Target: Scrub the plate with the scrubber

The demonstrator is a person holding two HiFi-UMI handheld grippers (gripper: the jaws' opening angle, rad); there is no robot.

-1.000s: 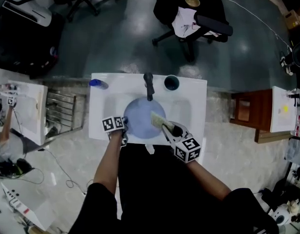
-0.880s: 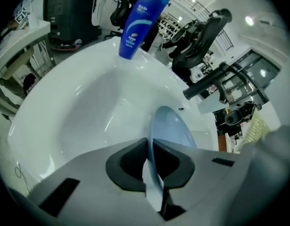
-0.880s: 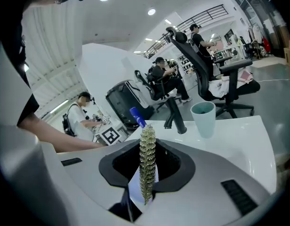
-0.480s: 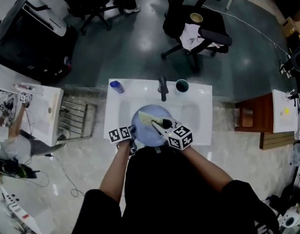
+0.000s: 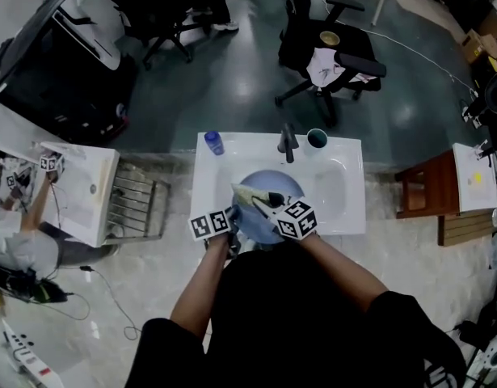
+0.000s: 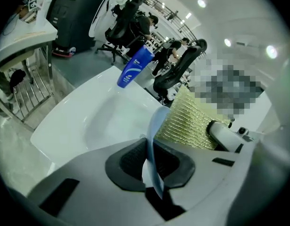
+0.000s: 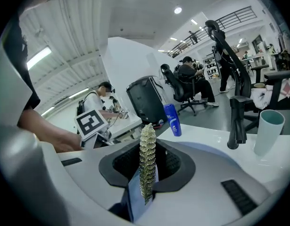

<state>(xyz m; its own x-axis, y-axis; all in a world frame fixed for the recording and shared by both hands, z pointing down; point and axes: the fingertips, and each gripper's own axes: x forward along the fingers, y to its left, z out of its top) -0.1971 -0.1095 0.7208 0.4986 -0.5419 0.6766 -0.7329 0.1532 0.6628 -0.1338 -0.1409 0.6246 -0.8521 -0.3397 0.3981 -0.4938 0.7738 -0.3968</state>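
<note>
Head view: the left gripper (image 5: 232,221) pinched the near-left rim of the blue plate (image 5: 274,182), which was held over the white basin (image 5: 351,186). The right gripper (image 5: 267,201) was clamped on the yellow scrubber (image 5: 246,193), which lay against the plate's face. Bare basin lay open to the plate's right, and the faucet (image 5: 288,142) stood just beyond its far edge.

Left gripper view: the plate ran edge-on between the pads, with the scrubber close beside it.

Right gripper view: the scrubber stood edge-on in the jaws. The label on the blue bottle (image 7: 172,119) was too small to read.
</note>
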